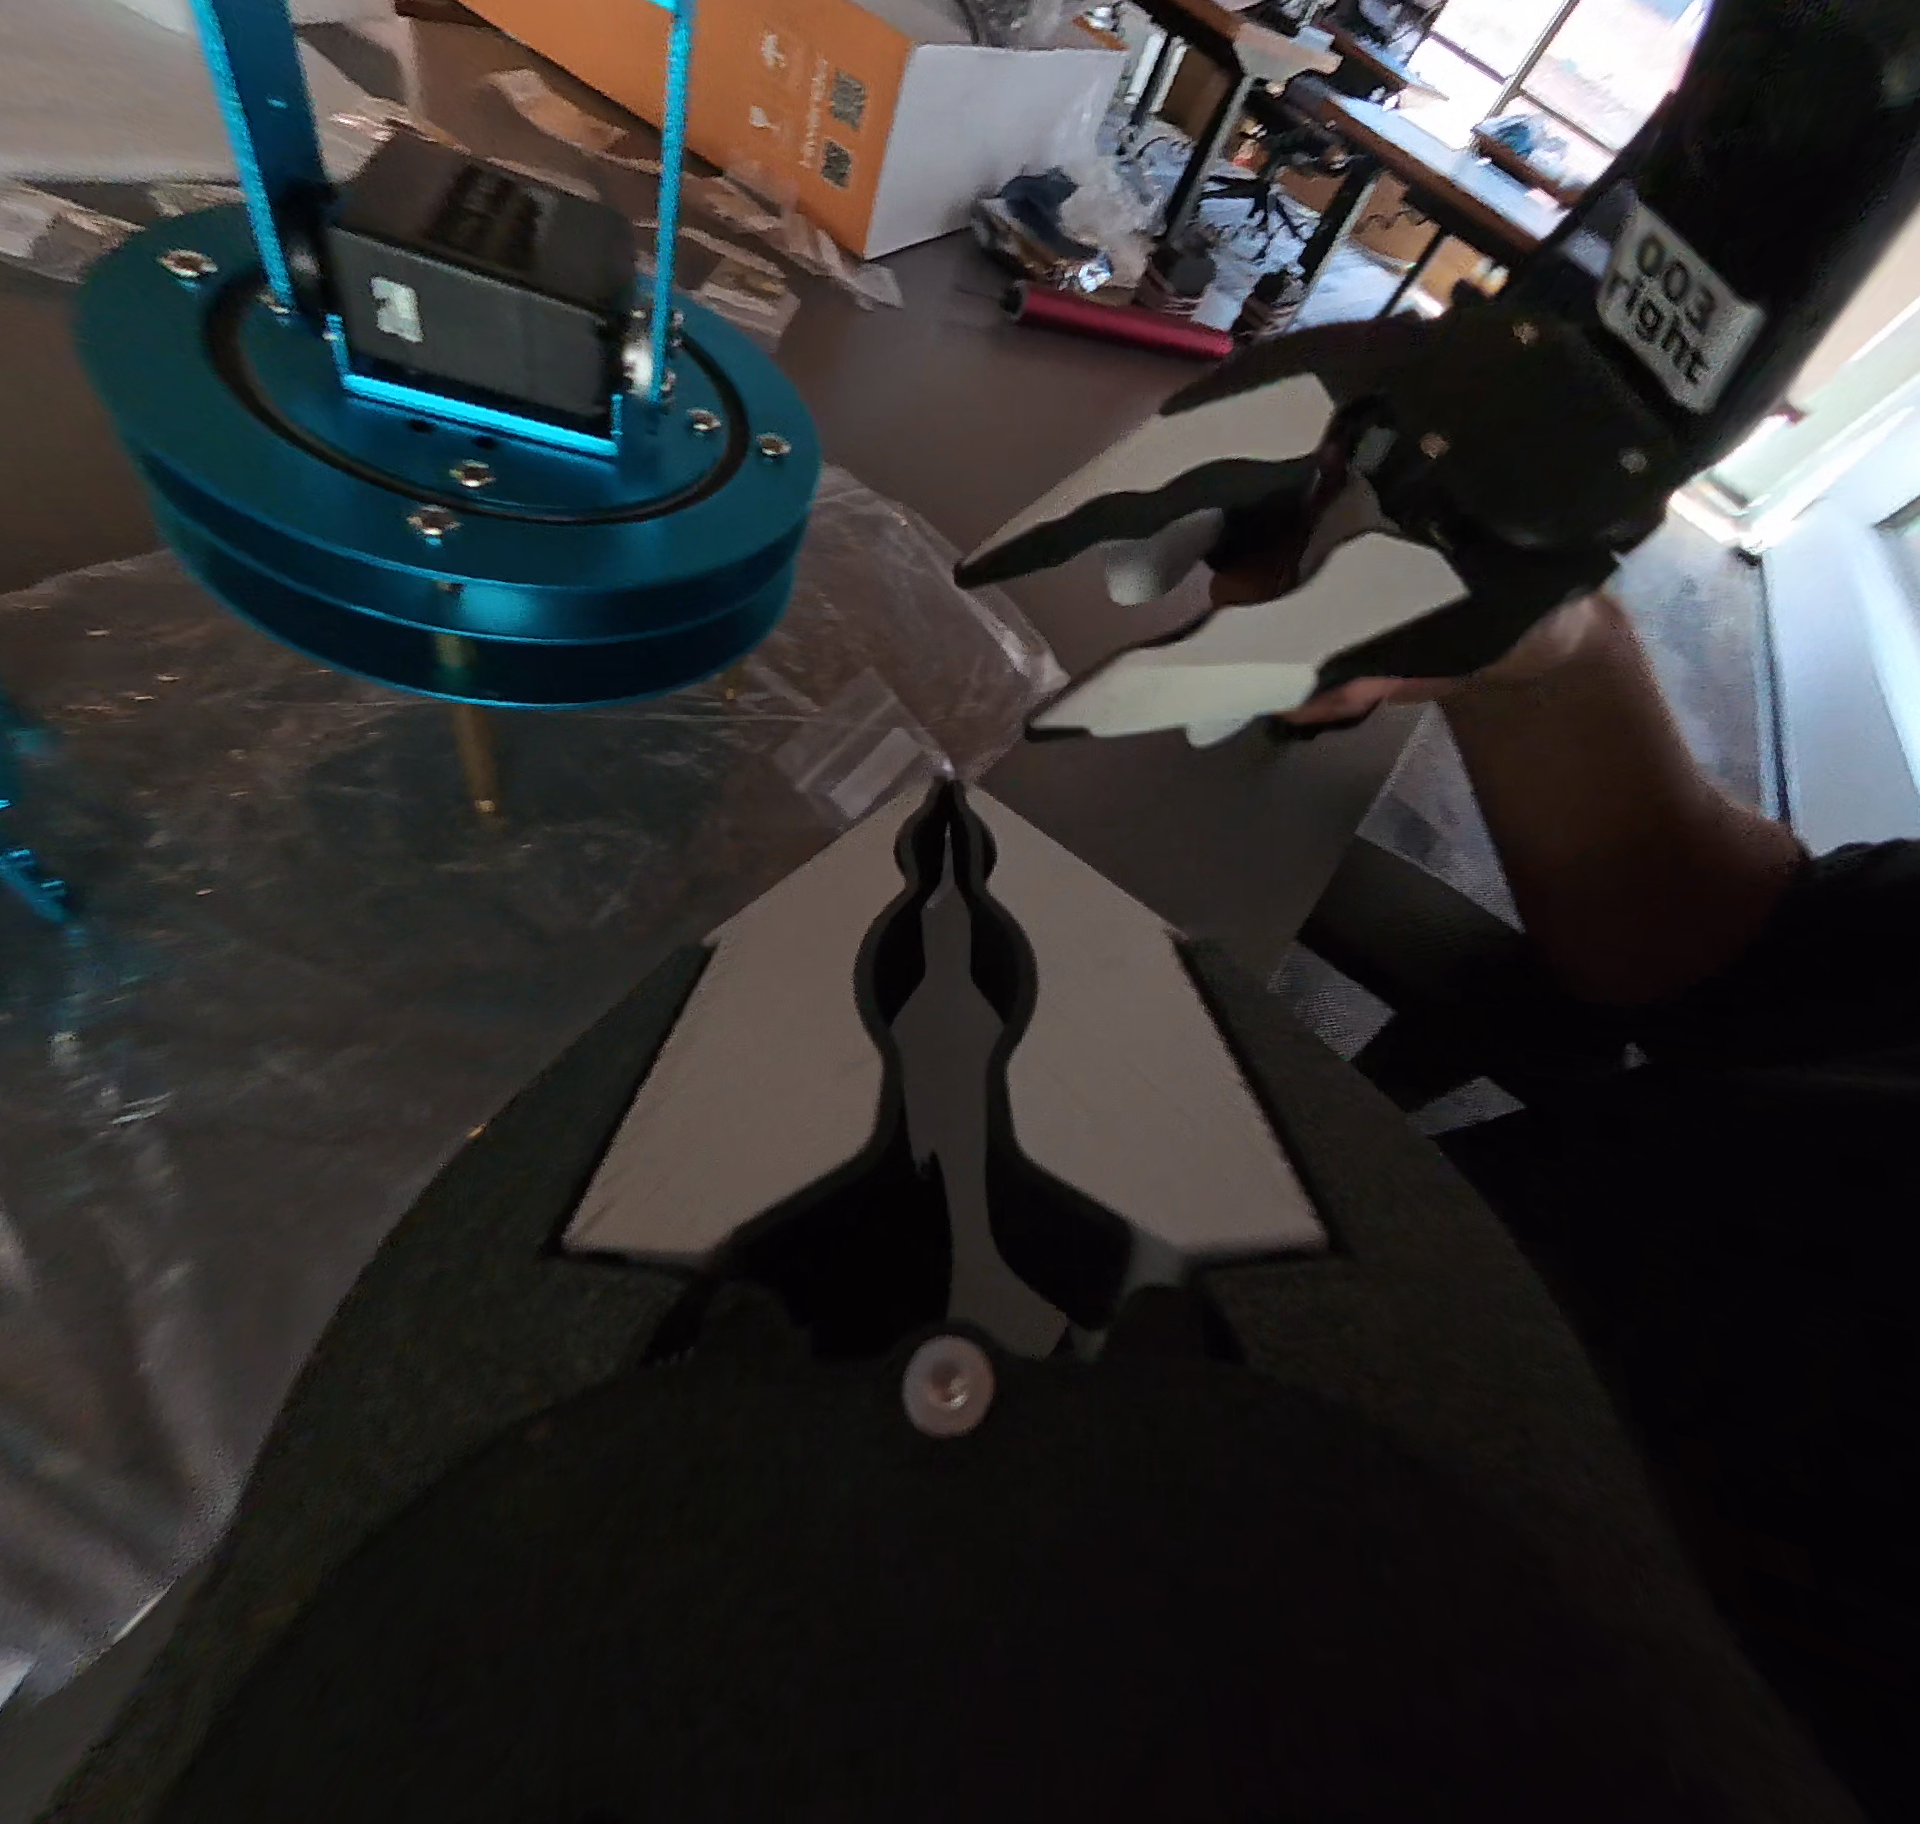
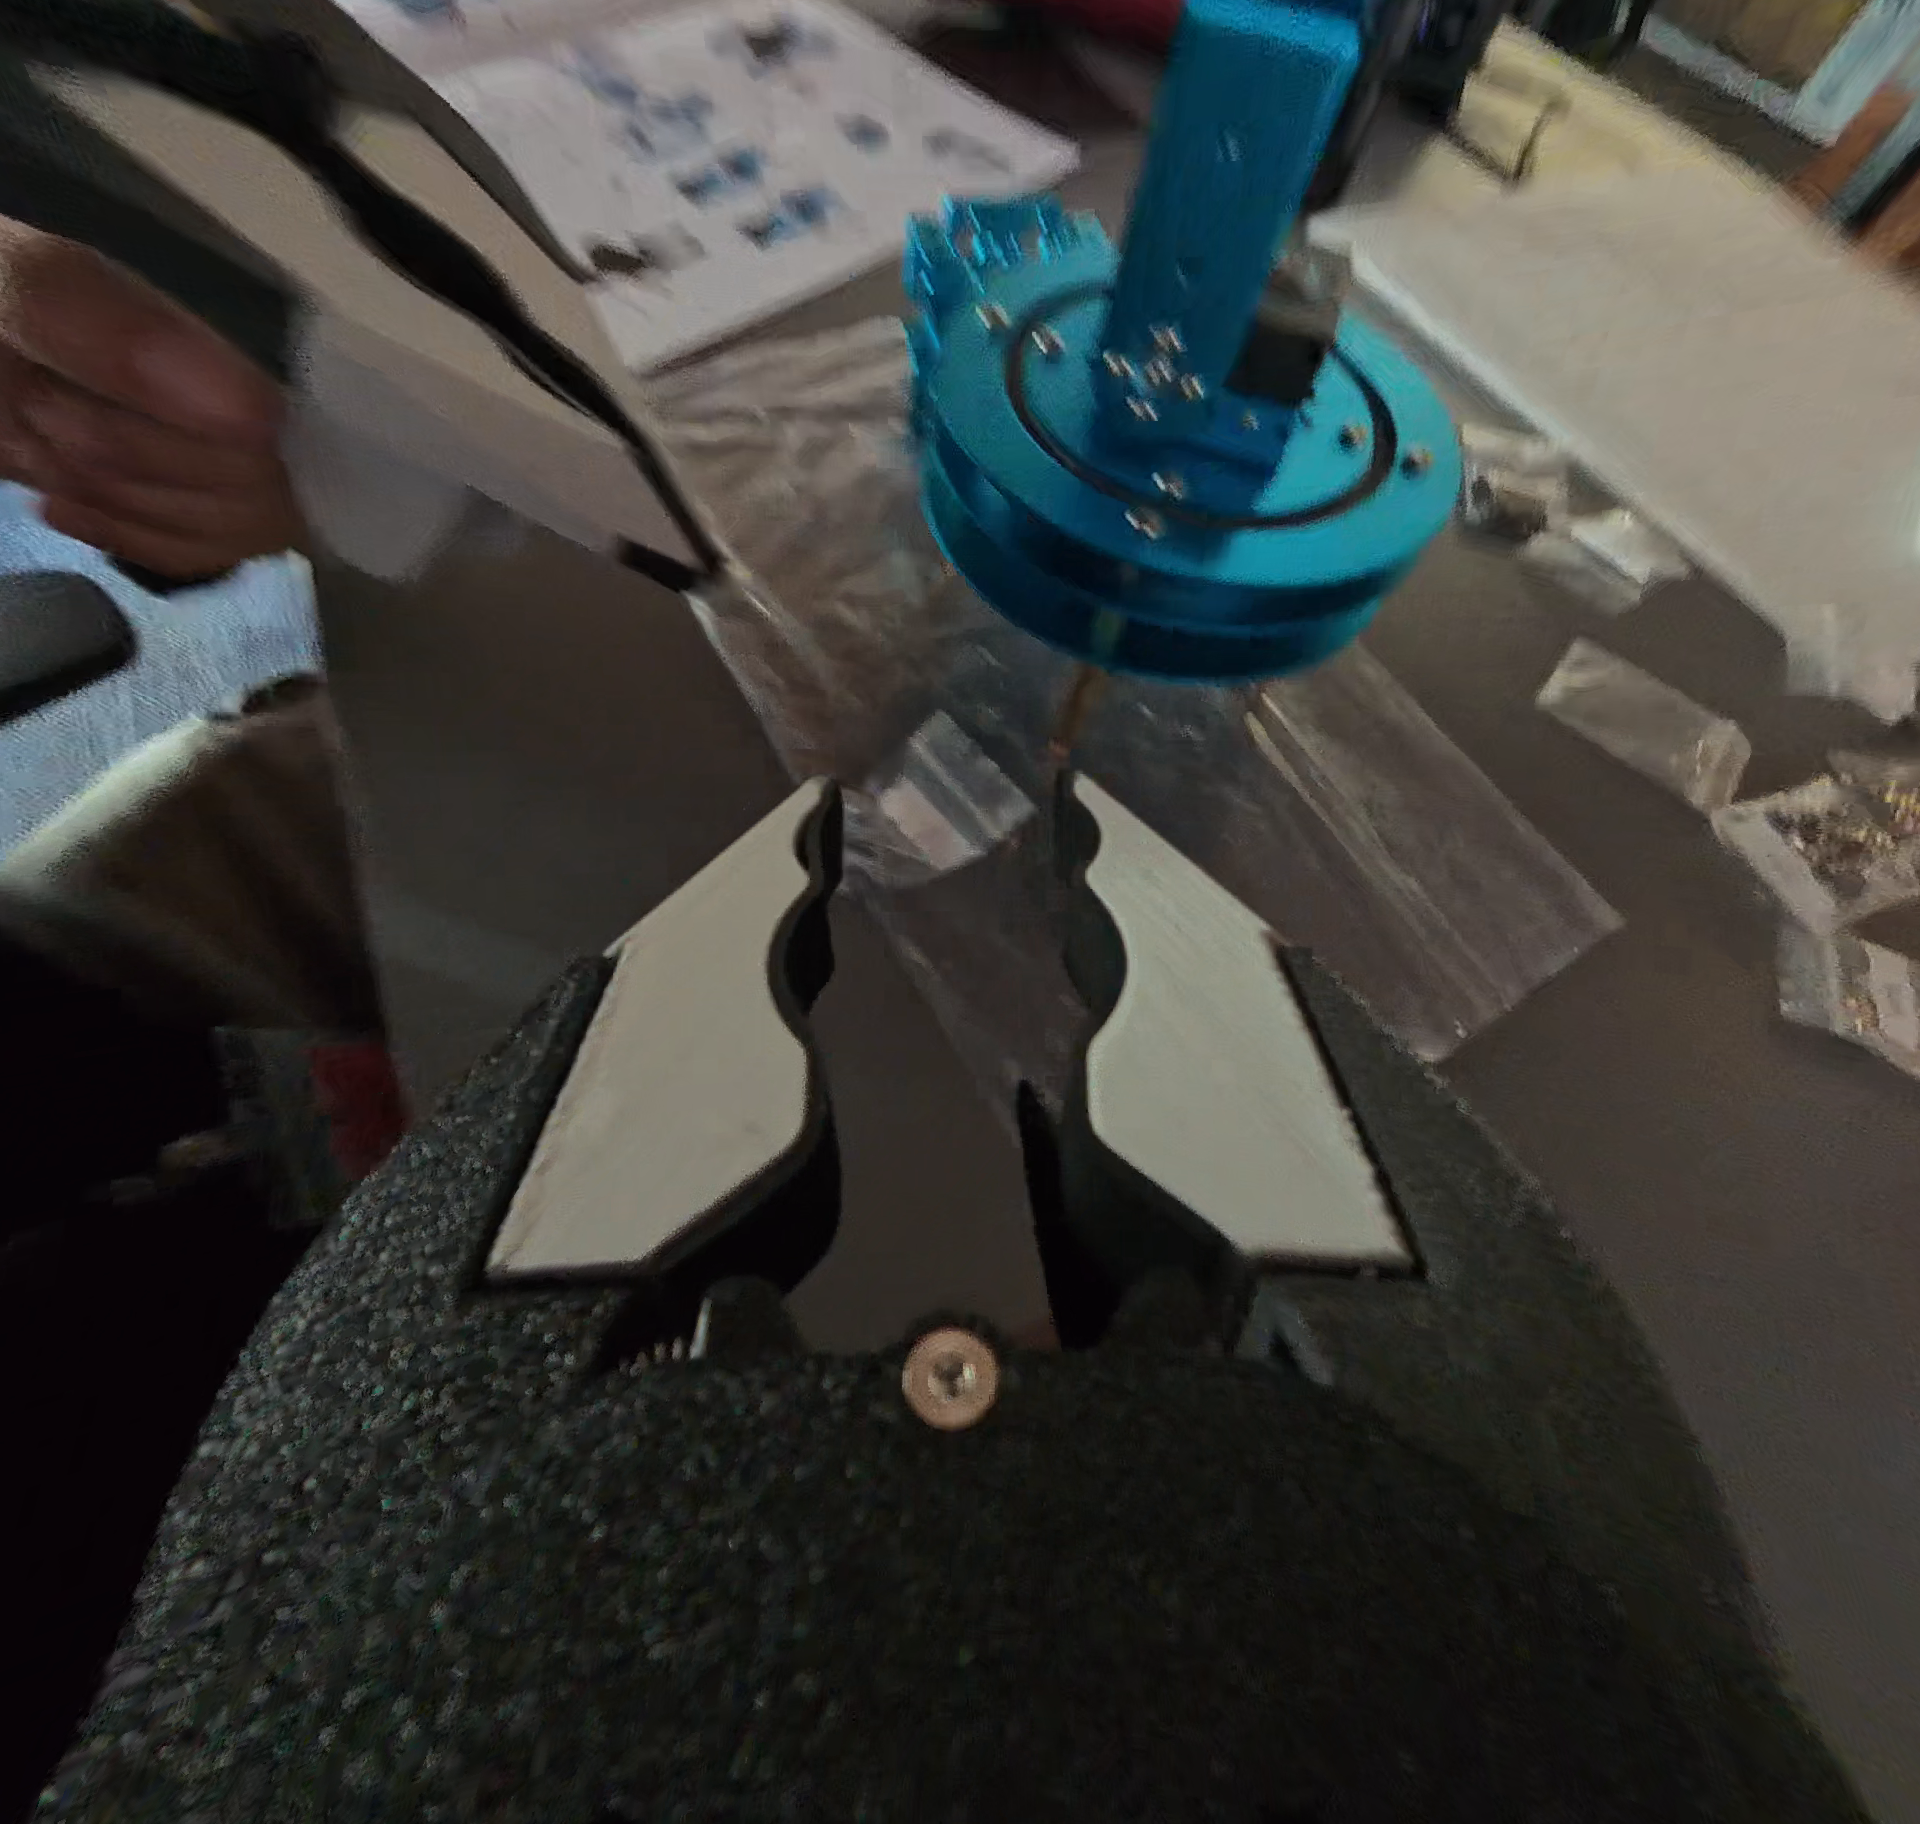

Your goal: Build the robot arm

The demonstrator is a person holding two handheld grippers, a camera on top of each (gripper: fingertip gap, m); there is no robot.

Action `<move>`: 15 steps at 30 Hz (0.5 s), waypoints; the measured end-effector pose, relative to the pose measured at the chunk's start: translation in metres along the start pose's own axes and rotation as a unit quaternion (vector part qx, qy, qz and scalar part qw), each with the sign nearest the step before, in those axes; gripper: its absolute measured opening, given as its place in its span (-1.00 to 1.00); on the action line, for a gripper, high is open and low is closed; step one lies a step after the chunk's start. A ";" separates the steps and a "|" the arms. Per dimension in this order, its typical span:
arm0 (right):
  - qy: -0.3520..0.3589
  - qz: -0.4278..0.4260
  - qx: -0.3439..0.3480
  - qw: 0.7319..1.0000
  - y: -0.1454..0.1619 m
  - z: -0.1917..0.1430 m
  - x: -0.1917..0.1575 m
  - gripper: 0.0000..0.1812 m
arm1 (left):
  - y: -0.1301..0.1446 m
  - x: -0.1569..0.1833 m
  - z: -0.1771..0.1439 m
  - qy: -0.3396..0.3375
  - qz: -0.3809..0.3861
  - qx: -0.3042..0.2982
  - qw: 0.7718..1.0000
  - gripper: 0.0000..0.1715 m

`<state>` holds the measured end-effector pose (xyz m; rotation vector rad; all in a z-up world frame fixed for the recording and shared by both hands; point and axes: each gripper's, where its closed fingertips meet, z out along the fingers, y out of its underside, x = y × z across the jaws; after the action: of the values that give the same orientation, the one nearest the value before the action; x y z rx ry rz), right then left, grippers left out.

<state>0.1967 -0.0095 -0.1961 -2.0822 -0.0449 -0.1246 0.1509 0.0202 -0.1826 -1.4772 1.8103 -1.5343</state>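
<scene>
Above the dark worktop [image 1: 935, 351] hangs a blue disc-shaped assembly [image 1: 447, 527] with upright blue brackets and a black block between them, over a clear plastic bag [image 2: 935, 808]. Left gripper [image 1: 948, 798]: jaws closed tip to tip, seemingly pinching the bag's edge. Right gripper [image 2: 945, 798]: jaws parted moderately, nothing between them, tips just beside the bag, below the disc. Small parts bags [image 2: 1642, 725] lie to the right; an orange-and-white carton [image 1: 790, 81] sits behind.
</scene>
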 end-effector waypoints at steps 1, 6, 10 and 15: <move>0.002 0.006 -0.024 1.000 0.007 0.007 0.011 -0.55 | 0.000 -0.003 -0.001 -0.009 0.001 -0.001 1.000 -1.00; -0.146 0.154 -0.106 0.972 0.023 0.030 0.012 -0.65 | 0.003 -0.007 0.000 -0.010 -0.025 -0.010 1.000 -0.87; -0.173 0.132 -0.092 0.972 0.020 0.029 -0.002 -0.90 | 0.007 0.001 0.004 0.025 -0.070 -0.014 0.997 -0.84; -0.101 0.042 0.034 0.993 -0.021 0.014 -0.010 -1.00 | -0.001 0.024 0.003 0.137 -0.186 0.008 0.973 -0.70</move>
<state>0.1856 0.0131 -0.1854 -2.0194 -0.0830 0.1384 0.1440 -0.0015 -0.1745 -1.7445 1.7256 -2.0136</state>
